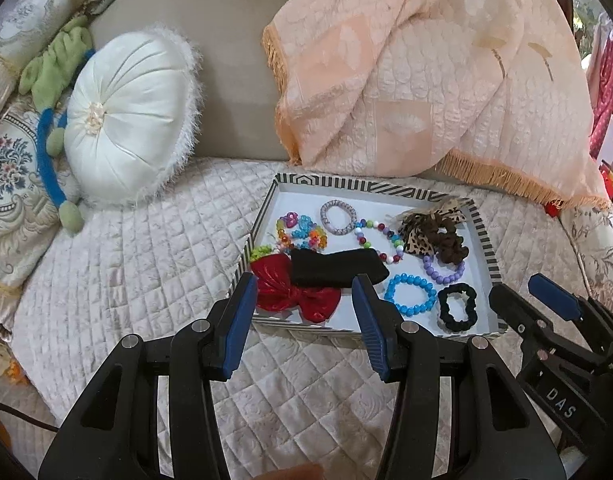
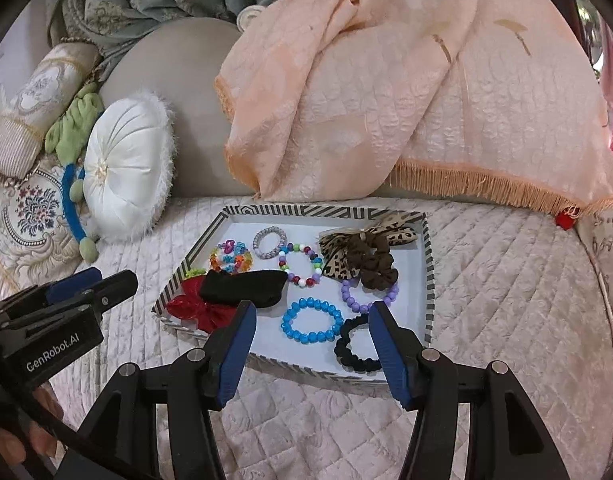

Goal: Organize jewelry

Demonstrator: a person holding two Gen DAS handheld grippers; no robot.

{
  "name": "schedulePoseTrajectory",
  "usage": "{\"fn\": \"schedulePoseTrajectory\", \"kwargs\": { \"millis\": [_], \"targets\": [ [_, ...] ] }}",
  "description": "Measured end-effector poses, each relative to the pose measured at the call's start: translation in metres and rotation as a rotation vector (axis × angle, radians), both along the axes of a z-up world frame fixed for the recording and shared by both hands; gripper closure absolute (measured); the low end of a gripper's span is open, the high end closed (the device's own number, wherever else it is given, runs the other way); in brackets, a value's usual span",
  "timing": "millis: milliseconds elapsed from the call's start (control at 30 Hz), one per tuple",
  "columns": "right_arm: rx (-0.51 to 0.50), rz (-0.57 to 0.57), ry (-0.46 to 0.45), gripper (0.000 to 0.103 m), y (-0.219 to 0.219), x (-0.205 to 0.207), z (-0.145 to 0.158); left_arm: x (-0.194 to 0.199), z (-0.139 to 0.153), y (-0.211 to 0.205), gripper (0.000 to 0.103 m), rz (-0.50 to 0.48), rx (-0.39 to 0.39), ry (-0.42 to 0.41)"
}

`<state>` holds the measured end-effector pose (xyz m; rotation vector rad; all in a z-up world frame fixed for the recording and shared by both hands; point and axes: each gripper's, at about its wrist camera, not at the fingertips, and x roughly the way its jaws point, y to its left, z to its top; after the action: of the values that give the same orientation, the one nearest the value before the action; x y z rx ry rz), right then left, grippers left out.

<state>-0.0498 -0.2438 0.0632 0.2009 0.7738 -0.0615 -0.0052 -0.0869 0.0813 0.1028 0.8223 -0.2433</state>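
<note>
Striped black-and-white card forms the rim of a shallow tray (image 2: 428,280) with a pale blue floor, lying on a quilted cream bedspread (image 2: 506,300). Inside it lie a red sequinned bow (image 1: 294,296), a black fabric band (image 1: 338,268) overlapping the bow's upper edge, a bright blue bead bracelet (image 2: 312,320), a lilac bead bracelet (image 2: 368,296), a black scrunchie (image 2: 356,346) near the front right corner, a brown scrunchie with a leopard-print bow (image 2: 362,256), a multicoloured bead bracelet (image 2: 300,264), a grey coiled hair tie (image 2: 269,242) and a cluster of rainbow plastic charms (image 2: 231,258). The left gripper (image 1: 304,316) hovers at the tray's front edge, its blue-padded fingers (image 1: 238,324) wide apart and holding nothing. The right gripper (image 2: 312,344) is likewise spread wide and empty, above the blue bracelet and black scrunchie. A round white satin cushion (image 1: 126,120) rests against the sofa back, with a peach fringed throw (image 1: 426,80) draped behind the tray.
</note>
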Motion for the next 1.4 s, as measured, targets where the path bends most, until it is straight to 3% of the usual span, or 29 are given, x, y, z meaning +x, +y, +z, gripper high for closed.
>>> {"fn": "schedulePoseTrajectory", "kwargs": {
  "millis": [333, 1400],
  "targets": [
    [-0.056, -0.037, -0.006, 0.047, 0.006, -0.012, 0.009, -0.015, 0.006, 0.001, 0.054, 0.011, 0.011, -0.028],
    [-0.037, -0.015, 0.022, 0.042, 0.012, -0.018, 0.003, -0.023, 0.007, 0.004, 0.054, 0.021, 0.022, -0.039]
  ]
}}
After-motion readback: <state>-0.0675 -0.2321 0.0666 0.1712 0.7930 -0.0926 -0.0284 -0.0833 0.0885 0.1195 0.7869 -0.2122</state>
